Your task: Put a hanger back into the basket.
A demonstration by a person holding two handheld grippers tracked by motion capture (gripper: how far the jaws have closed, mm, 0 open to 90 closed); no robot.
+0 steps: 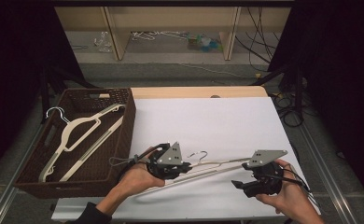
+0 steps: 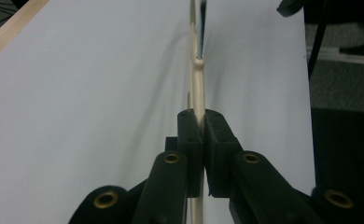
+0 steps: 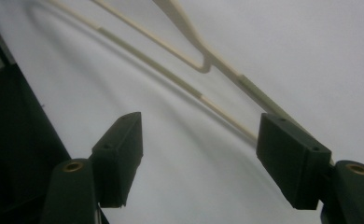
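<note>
I am working two hand-held grippers over a white sheet-covered table. My left gripper, at about seven o'clock on the table, has its black jaws pressed together on the thin edge of a cream plastic clothes hanger with a silver wire hook. In the left gripper view the hanger runs straight away from the closed jaws, edge-on, so I judge the hold is there to keep the frame from swinging.

My right gripper sits at about five o'clock with its jaws spread wide and holding nothing. In the right gripper view the hanger's far arm and lower bar slant across the sheet, reaching toward one jaw; I cannot tell whether they touch. It looks placed to steady that end.

At nine o'clock a dark brown woven basket stands at the table's left edge. A second cream hanger lies slanted inside it, which suggests hangers are being gathered there.
</note>
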